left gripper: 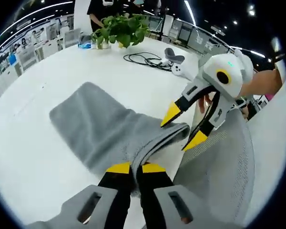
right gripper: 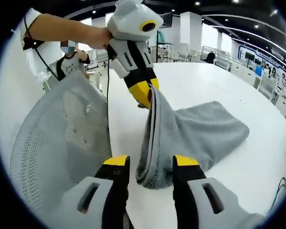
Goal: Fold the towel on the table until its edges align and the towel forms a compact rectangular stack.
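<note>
A grey towel (left gripper: 100, 124) lies on the white table (left gripper: 33, 148), with its near end lifted into a fold. In the left gripper view my left gripper (left gripper: 136, 168) is shut on that raised edge. My right gripper (left gripper: 184, 127) comes in from the right, open, its yellow tips either side of the towel's folded corner. In the right gripper view the towel (right gripper: 205, 129) hangs from the left gripper (right gripper: 147, 95), which pinches its top edge. The towel's lower fold sits between the spread jaws of my right gripper (right gripper: 151, 161).
A grey mesh chair back (left gripper: 219, 171) (right gripper: 57, 138) stands at the table's near edge beside both grippers. A potted plant (left gripper: 121, 28), a black cable (left gripper: 145, 59) and a white controller (left gripper: 177, 67) sit at the far end. A person stands behind the plant.
</note>
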